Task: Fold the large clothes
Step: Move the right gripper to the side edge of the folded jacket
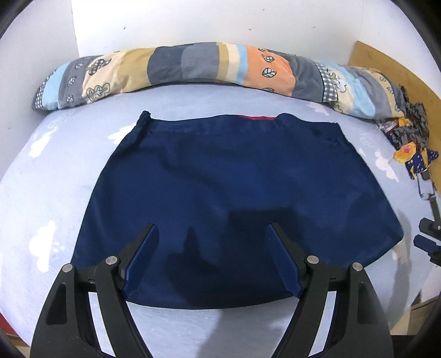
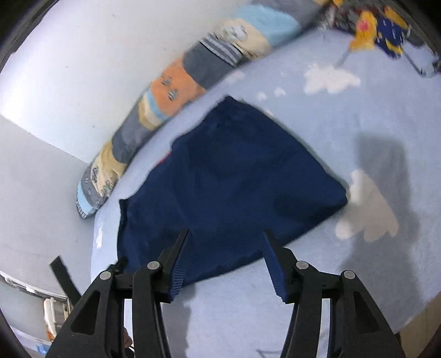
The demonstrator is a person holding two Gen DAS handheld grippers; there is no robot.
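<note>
Two fisheye views are given, each taken from just behind a pair of tongs and directed forward and steeply down onto the bed point(image 1: 41, 179). In the left wrist view the left tongs point(image 1: 213, 234) frame the bottom edge, and the dark blue garment point(image 1: 234, 179) is seen squarely and close, with the patchwork bolster point(image 1: 193, 68) running level along the wall point(image 1: 193, 19) behind. The right wrist view, behind the right tongs point(image 2: 226, 234), is rolled, so that bolster runs diagonally, and it is partly blurred. Garment, bolster, wall and cloud-printed sheet are shared by both views.
</note>
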